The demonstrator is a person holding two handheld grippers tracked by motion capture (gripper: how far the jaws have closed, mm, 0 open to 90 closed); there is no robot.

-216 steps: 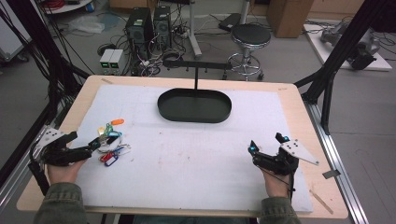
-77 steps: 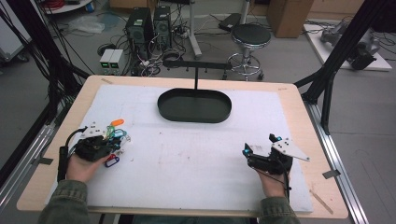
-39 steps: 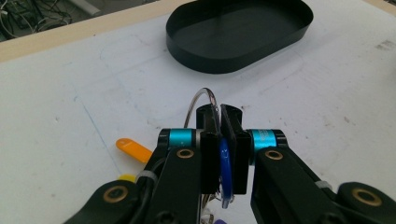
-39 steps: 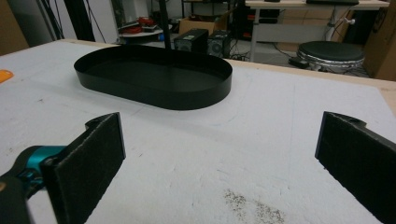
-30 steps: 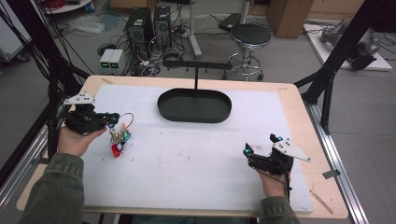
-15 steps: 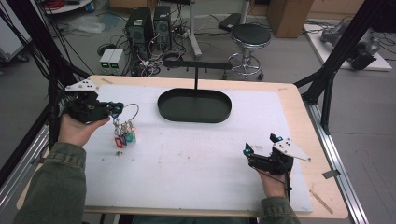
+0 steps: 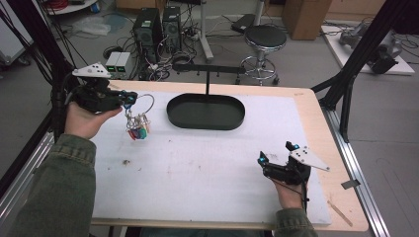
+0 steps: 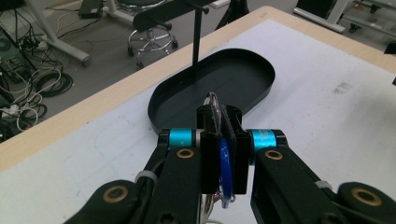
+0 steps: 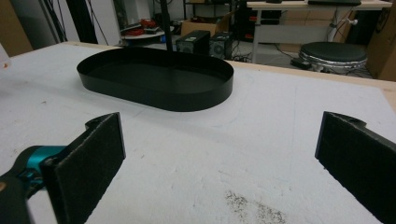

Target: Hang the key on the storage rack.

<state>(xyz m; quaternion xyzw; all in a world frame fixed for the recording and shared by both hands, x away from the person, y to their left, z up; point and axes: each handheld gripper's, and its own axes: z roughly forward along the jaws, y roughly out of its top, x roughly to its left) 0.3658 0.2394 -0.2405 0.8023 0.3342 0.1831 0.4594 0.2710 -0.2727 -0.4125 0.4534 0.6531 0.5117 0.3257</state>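
My left gripper (image 7: 129, 100) is raised above the table's far left, shut on a wire key ring (image 7: 143, 102). A bunch of small coloured tags (image 7: 138, 129) dangles from that ring above the white mat. In the left gripper view the jaws pinch the ring (image 8: 215, 105) and a blue tag (image 8: 225, 175) between them. A black oval tray (image 7: 206, 111) with an upright T-shaped stand (image 7: 208, 70) sits at the far middle, just right of the hanging bunch. My right gripper (image 7: 275, 160) rests low at the near right, open and holding nothing, its pads (image 9: 93, 158) wide apart.
A white foam mat (image 7: 207, 168) covers most of the wooden table (image 7: 341, 163). A black frame post (image 7: 346, 74) rises at the far right corner. Computers, cables and a stool (image 7: 266, 37) stand on the floor beyond the table.
My left gripper took hold of the ring of tags near the left front, lifted it off the mat and carried it far and rightward toward the tray. The right gripper stayed put.
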